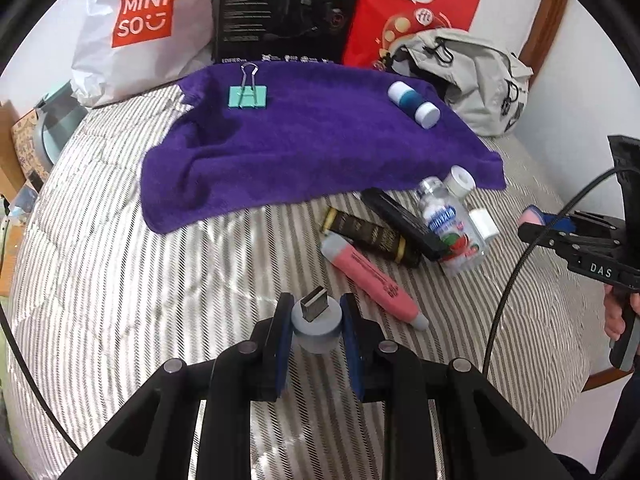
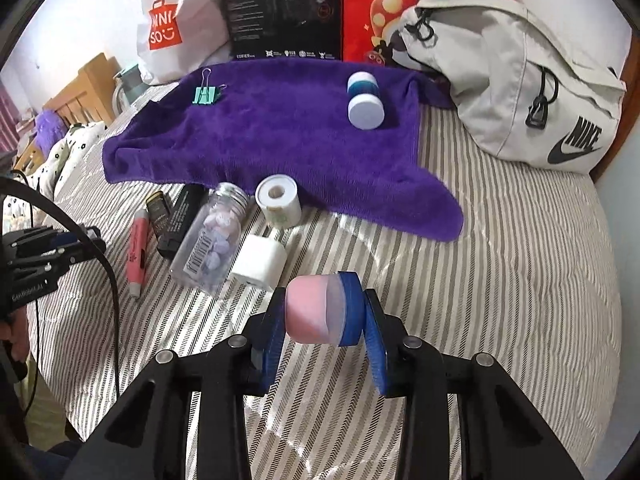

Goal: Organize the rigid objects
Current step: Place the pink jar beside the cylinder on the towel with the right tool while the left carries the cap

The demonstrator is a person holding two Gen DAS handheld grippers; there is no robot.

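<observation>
My left gripper [image 1: 316,316] is shut on a small grey USB adapter [image 1: 316,326] with its metal plug pointing up, held above the striped bed. My right gripper [image 2: 324,312] is shut on a pink and blue block [image 2: 316,308]. A purple towel [image 1: 312,140] [image 2: 280,136] lies ahead, carrying a teal binder clip [image 1: 247,96] [image 2: 207,94] and a white-and-blue bottle [image 1: 413,104] [image 2: 364,100]. Off the towel lie a pink highlighter [image 1: 372,284] [image 2: 137,252], two black tubes [image 1: 376,240], a clear pill bottle [image 1: 452,224] [image 2: 216,240] and white tape rolls [image 2: 279,200].
Along the back wall stand a white Miniso bag [image 1: 132,28], a black box [image 1: 288,12] and a red bag [image 1: 412,8]. A grey Nike backpack [image 2: 520,80] sits at the right back. The striped quilt [image 2: 520,280] is bare to the right. A cable [image 1: 516,272] hangs from the right gripper.
</observation>
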